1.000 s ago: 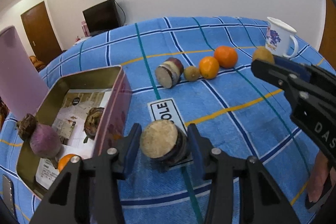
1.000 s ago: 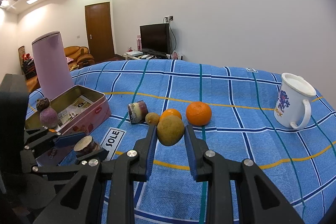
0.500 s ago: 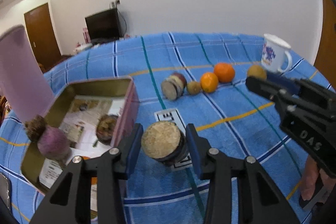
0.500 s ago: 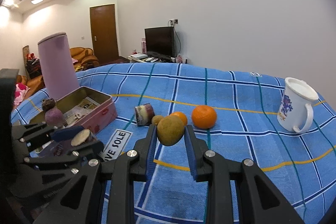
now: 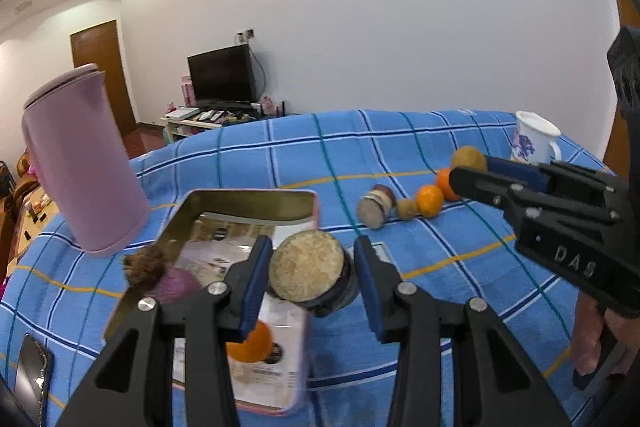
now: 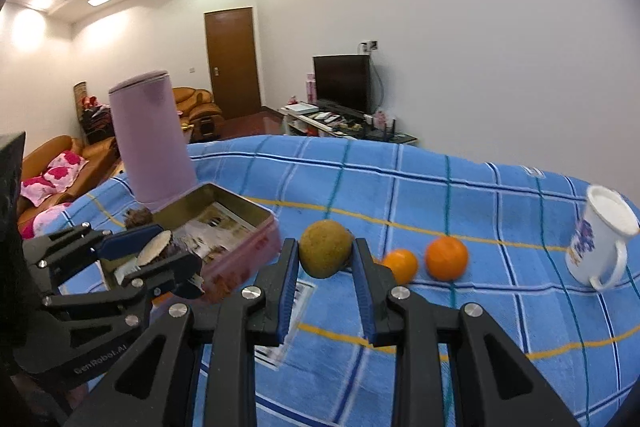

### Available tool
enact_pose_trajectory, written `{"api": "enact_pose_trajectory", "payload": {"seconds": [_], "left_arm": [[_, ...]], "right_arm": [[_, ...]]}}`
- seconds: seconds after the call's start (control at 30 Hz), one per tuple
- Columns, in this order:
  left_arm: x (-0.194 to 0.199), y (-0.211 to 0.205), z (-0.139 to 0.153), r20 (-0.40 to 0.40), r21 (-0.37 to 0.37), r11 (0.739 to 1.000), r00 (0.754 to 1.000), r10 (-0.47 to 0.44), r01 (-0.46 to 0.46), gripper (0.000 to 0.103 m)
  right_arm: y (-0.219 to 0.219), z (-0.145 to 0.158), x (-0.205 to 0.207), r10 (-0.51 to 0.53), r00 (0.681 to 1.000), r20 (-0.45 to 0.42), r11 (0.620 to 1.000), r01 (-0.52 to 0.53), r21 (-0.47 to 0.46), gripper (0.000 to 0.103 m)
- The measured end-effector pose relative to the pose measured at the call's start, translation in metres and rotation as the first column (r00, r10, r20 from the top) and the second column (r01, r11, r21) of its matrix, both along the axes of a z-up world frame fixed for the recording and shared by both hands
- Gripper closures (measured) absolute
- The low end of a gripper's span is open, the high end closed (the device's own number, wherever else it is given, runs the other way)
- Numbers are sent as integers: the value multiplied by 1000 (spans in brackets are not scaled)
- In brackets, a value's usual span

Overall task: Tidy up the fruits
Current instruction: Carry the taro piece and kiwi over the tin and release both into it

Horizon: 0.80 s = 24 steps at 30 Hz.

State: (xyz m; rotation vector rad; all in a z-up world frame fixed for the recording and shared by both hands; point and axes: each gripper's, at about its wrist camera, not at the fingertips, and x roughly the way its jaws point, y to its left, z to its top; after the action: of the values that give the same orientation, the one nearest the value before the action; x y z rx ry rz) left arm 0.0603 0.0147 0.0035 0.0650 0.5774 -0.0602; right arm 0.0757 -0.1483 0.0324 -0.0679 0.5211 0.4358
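My left gripper (image 5: 311, 251) is shut on a cut purple root piece (image 5: 306, 269) with its pale face toward the camera, held above the right rim of the pink tin (image 5: 248, 197). A purple tuber (image 5: 176, 283) and an orange (image 5: 250, 341) lie inside the tin. My right gripper (image 6: 325, 251) is shut on a brown-green round fruit (image 6: 325, 253), lifted off the cloth to the right of the tin (image 6: 256, 211). On the cloth stay another cut piece (image 5: 374, 209), a small kiwi (image 5: 407, 207) and two oranges (image 6: 400, 265) (image 6: 446, 258).
A tall pink canister (image 5: 84, 163) stands just behind the tin on the left. A white mug (image 6: 600, 243) sits at the far right of the blue checked cloth (image 5: 400, 147). A phone (image 5: 32, 375) lies at the near left. A hand (image 5: 588, 343) grips the right tool.
Both grippers have risen and swung left toward the tin with their loads still held. The cut piece has gone from above the white label to the tin's right rim.
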Motion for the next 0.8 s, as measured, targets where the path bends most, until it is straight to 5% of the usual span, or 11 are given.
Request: {"api": "enact_pose_trajectory", "payload": {"seconds": [0.37, 0.8], "left_arm": [[-6, 49, 1, 15, -9, 997, 996, 83, -83, 60], [-12, 104, -17, -12, -52, 982, 983, 182, -182, 60]], "right_arm": [[64, 12, 10, 105, 994, 7, 994, -105, -26, 74], [129, -28, 15, 217, 974, -70, 973, -222, -66, 74]]}}
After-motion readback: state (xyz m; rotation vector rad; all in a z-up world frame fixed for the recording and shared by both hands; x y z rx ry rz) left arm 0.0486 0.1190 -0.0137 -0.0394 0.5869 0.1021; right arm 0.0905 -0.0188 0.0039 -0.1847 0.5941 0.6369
